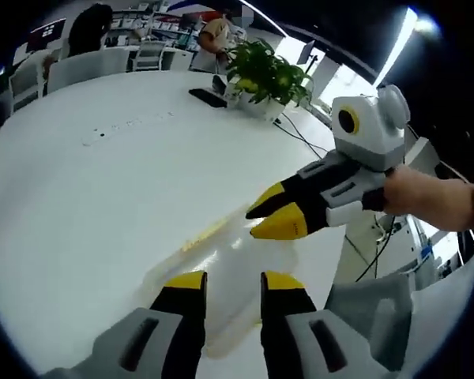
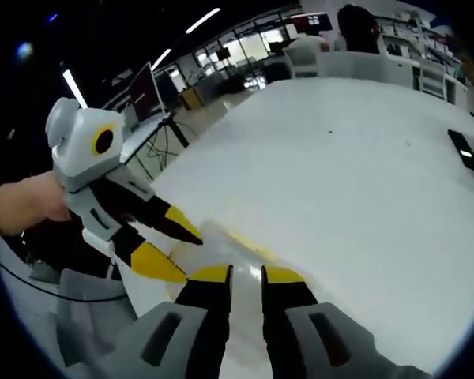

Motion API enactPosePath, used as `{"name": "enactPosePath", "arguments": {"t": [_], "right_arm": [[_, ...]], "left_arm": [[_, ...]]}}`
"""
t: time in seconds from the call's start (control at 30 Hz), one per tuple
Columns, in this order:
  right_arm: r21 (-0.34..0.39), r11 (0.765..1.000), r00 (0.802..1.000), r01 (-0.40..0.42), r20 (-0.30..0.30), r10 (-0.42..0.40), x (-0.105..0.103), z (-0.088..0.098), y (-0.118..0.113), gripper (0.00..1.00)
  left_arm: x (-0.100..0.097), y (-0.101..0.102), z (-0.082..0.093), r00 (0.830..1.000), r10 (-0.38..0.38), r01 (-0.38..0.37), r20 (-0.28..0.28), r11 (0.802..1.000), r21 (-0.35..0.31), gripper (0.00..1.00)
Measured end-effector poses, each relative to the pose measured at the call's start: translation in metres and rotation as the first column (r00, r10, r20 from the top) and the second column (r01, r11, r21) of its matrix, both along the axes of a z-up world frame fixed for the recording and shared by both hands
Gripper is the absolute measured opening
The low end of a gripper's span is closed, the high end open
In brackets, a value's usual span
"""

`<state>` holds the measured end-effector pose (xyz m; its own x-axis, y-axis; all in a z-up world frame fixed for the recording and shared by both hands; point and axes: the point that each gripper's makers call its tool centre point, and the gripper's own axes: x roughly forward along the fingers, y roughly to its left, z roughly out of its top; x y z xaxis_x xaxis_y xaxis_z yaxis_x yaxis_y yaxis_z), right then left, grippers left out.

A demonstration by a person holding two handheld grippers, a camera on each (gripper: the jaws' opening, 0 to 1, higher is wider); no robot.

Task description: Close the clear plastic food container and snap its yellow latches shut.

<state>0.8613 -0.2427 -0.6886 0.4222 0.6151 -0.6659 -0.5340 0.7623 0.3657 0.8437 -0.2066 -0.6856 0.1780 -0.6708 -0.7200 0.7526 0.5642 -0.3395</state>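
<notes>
The container [image 1: 229, 284] sits at the near edge of the white bench [image 1: 103, 181], hard to read against it; a yellow latch [image 1: 204, 234] runs along its far side. The left gripper [image 1: 234, 278] hovers over it, jaws parted and empty. The right gripper [image 1: 278, 213] reaches in from the right, jaws slightly parted, grasping nothing. Whether the lid is seated cannot be told. Pressing a latch on a crooked lid could leave it unlocked, or push the light container off the edge.
</notes>
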Motion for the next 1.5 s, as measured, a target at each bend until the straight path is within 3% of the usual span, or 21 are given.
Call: {"name": "enactPosePath", "arguments": {"t": [0.7,0.87,0.97,1.23,1.5], "right_arm": [[-0.018,0.998,0.998,-0.058,-0.009,0.058,0.003,-0.009,0.012,0.09],[-0.026,0.997,0.998,-0.068,-0.005,0.068,0.007,-0.010,0.012,0.09],[-0.028,0.997,0.998,-0.068,-0.003,0.068,0.010,-0.010,0.012,0.09],[-0.036,0.997,0.997,-0.071,-0.007,0.071,0.014,-0.011,0.010,0.09],[-0.046,0.995,0.996,-0.090,-0.008,0.089,0.016,-0.012,0.008,0.11]], "left_arm": [[-0.013,-0.021,-0.009,0.983,-0.172,0.169,0.061,0.984,0.062,0.14],[-0.017,-0.021,-0.013,0.969,-0.231,0.222,0.089,0.970,0.098,0.13],[-0.020,-0.021,-0.014,0.948,-0.290,0.273,0.134,0.953,0.133,0.13],[-0.031,-0.022,-0.019,0.919,-0.363,0.338,0.154,0.926,0.167,0.17],[-0.044,-0.026,-0.021,0.844,-0.482,0.431,0.235,0.870,0.238,0.21]]}}
